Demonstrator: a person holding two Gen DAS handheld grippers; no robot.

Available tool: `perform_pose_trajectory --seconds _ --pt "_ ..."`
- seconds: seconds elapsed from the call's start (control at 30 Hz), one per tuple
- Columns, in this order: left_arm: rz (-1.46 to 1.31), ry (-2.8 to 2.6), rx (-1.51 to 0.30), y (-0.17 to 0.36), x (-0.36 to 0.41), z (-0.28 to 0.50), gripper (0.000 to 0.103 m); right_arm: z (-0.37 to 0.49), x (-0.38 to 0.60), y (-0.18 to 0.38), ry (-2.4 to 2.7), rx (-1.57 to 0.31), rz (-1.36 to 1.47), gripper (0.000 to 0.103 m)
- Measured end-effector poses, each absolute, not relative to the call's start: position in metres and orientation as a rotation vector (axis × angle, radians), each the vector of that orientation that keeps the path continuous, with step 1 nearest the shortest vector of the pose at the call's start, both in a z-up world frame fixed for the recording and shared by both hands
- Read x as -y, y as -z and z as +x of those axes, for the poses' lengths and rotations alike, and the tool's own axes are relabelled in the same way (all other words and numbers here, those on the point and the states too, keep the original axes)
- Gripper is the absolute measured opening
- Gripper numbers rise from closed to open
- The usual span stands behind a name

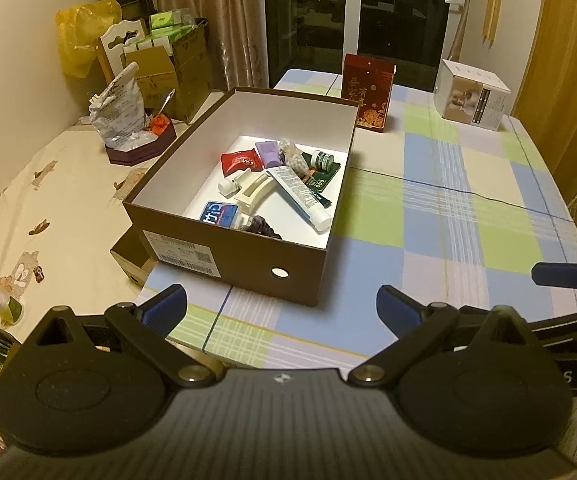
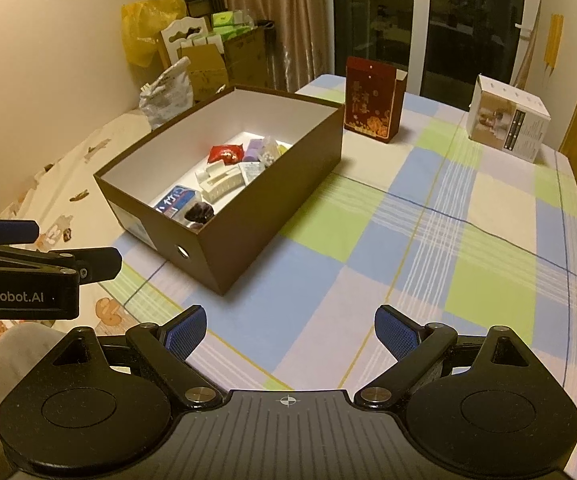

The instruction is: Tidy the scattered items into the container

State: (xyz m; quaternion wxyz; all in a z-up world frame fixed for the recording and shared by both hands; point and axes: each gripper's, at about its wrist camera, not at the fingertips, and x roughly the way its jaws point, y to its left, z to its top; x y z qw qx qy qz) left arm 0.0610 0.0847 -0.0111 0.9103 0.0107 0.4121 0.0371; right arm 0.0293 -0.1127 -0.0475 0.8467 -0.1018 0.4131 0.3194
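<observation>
A brown shoebox [image 1: 224, 252] [image 2: 240, 236] with a white inside stands on the checked tablecloth. Inside lie a red pouch [image 1: 240, 161], a purple tube [image 1: 267, 152], a white tube [image 1: 302, 196], a dark green card [image 1: 322, 174], a white clip [image 1: 252, 192], a blue packet [image 1: 219, 214] and a dark scrunchie [image 1: 258, 226]. My left gripper [image 1: 282, 310] hovers open just before the box's near wall, nothing between its fingers. My right gripper [image 2: 290, 334] is open and empty over the cloth, near the box's front right corner. Each gripper shows at the edge of the other's view.
A red gift box [image 1: 366, 94] and a white carton [image 1: 472, 96] stand at the table's far side. Left of the shoebox is a bed-like surface with a purple tray [image 1: 140, 148] holding a foil bag. Cardboard boxes [image 1: 168, 72] and a yellow bag sit behind.
</observation>
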Motion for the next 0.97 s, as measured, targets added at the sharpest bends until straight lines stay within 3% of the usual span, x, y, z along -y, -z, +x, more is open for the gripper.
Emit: perform_pose_trajectory --seconds 0.97 --pt "0.043 -0.154 -0.856 0.031 -0.094 0.081 0.100 0.046 0.102 0.075 -0.692 -0.936 -0.227 0.096"
